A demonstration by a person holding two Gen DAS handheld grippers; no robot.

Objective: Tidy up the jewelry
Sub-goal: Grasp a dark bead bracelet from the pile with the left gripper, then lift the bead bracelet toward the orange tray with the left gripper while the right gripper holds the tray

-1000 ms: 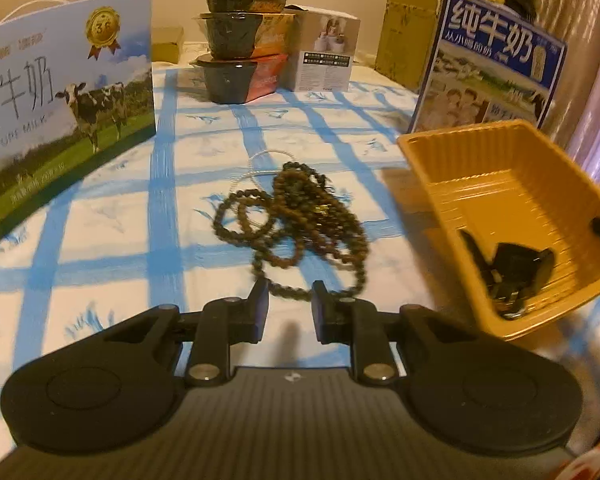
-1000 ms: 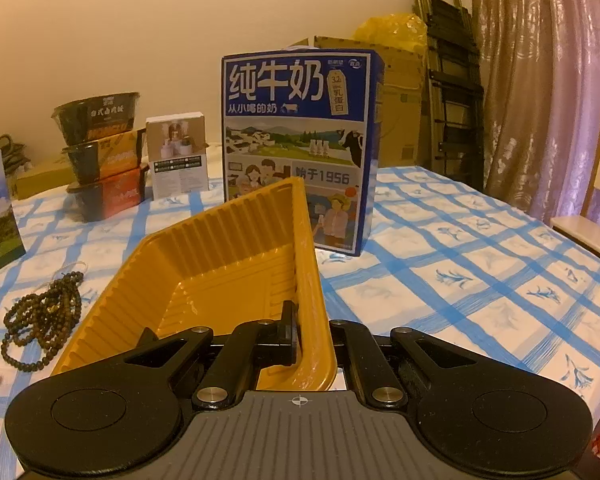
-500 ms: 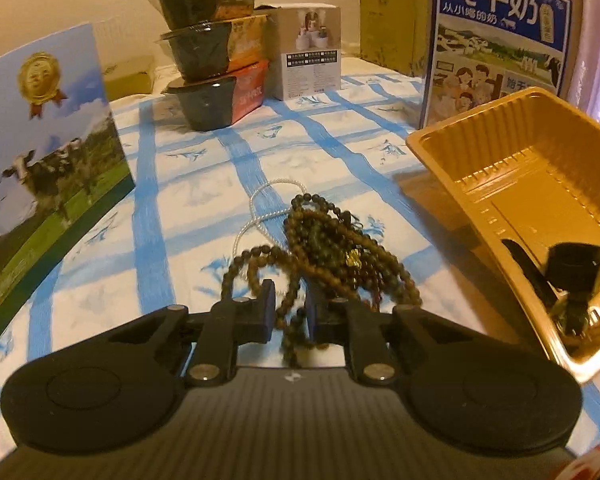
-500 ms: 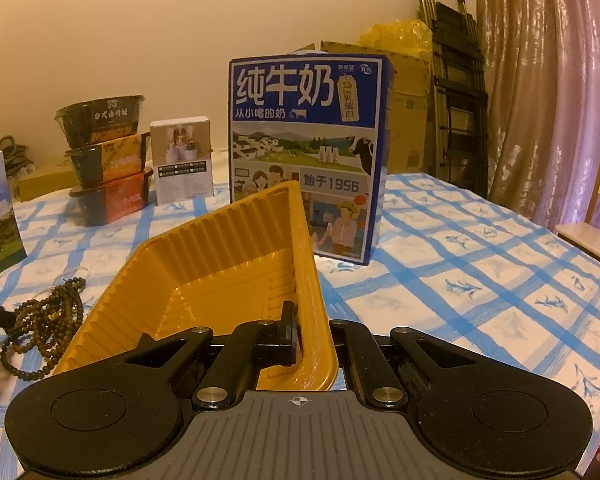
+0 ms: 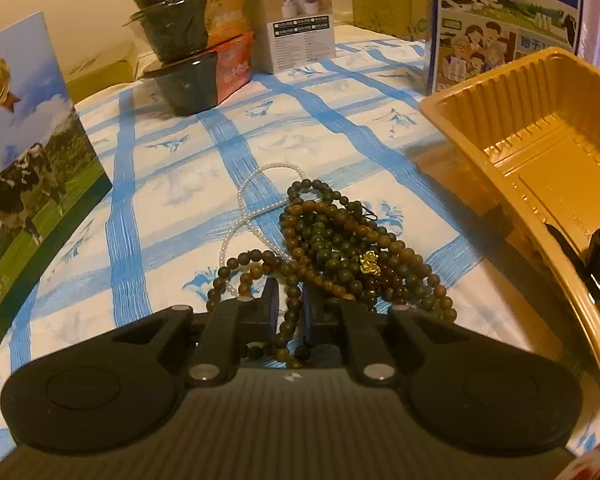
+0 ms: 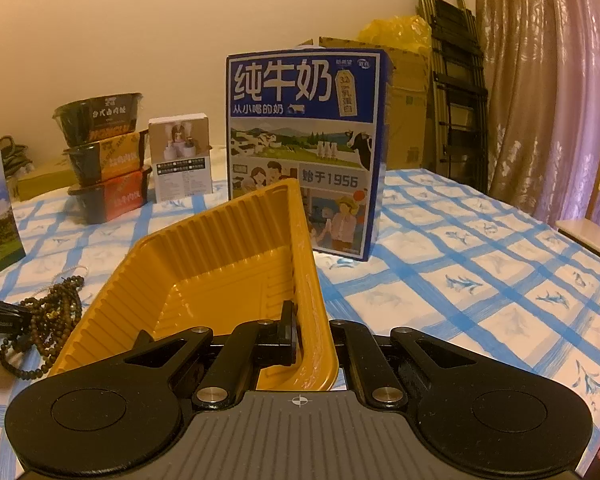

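The left wrist view shows the left gripper (image 5: 290, 306), whose jaws have just been closing, pinching a strand of the bead pile (image 5: 332, 252) on the tablecloth (image 5: 172, 184), while the right gripper (image 6: 314, 336) clamps the yellow tray's (image 6: 220, 248) rim, apparently steadying it to receive the beads.

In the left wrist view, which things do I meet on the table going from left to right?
Cow milk box → stacked black bowls → small white box → blue milk carton → yellow tray.
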